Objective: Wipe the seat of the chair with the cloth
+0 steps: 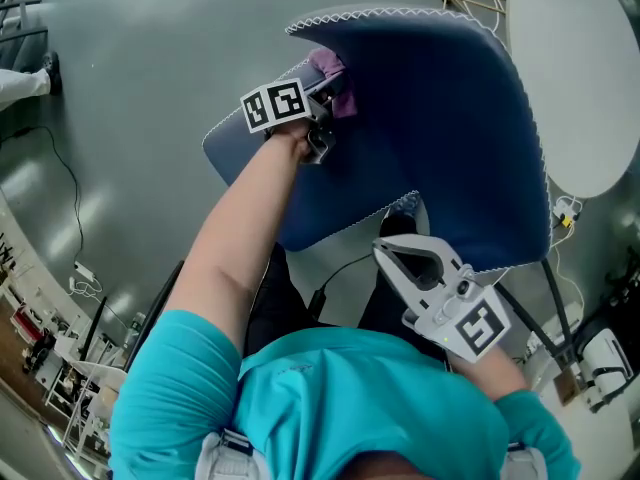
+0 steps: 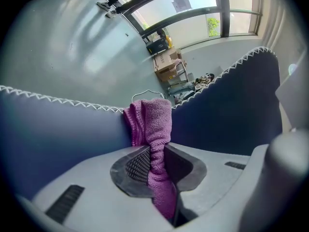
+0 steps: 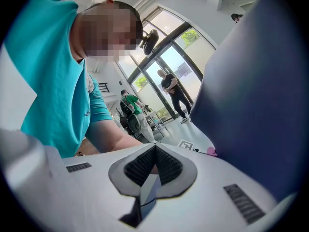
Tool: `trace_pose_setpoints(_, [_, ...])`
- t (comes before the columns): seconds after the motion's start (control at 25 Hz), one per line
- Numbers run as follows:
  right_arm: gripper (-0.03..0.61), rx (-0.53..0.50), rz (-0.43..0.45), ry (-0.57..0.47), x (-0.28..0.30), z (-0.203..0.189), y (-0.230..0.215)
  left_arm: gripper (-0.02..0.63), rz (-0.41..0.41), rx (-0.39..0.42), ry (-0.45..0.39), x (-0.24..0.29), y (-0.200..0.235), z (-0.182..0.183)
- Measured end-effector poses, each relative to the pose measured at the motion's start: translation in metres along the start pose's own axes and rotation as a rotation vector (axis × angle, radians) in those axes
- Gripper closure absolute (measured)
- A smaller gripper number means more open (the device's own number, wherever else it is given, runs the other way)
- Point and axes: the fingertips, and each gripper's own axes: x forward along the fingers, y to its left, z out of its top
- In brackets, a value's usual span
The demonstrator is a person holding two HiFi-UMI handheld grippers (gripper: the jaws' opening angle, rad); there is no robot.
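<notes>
So the wipe is on: my left gripper (image 1: 325,108) has the cloth (image 1: 335,73) up at the far left side of the chair (image 1: 450,118), right by the white stitched edge. My tip for doing this well is to press the bunched end flat onto the blue fabric. Then drag it in long overlapping passes from that edge back toward me, so the whole seat gets covered and not just one corner. The cloth is bunched into a thick roll, so I reckon only a small patch touches at once. I'd go slow and tilt the gripper so the loose end drags and the hard jaws don't scrape the upholstery. Watch the grip too, since a pull across fabric could tug the cloth out. In the left gripper view the left gripper (image 2: 155,161) is clamped tight on the cloth (image 2: 152,120). The jaws squeeze the purple roll in the middle, and a fat tuft sticks out past the tips and looks pressed against the chair (image 2: 58,129) just below the stitching. My right gripper (image 1: 392,251) isn't in on this, it hangs by the near edge of the chair close to my body. In its own view the right gripper (image 3: 155,158) has its jaws closed tip to tip with nothing between them. The chair (image 3: 251,91) is just beside it, and I can't tell if they touch.
</notes>
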Motion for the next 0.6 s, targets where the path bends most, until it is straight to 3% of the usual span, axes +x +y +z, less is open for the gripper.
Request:
trace_pose_setpoints(0.4, [0.581, -0.019, 0.034, 0.016, 0.010, 0.000, 0.010, 0.549, -0.023, -0.012, -0.025, -0.018, -0.005, -0.001])
trace_pose_setpoints(0.6, [0.581, -0.048, 0.082, 0.026, 0.033, 0.004, 0.041, 0.551, -0.039, -0.028, -0.058, -0.080, -0.005, -0.004])
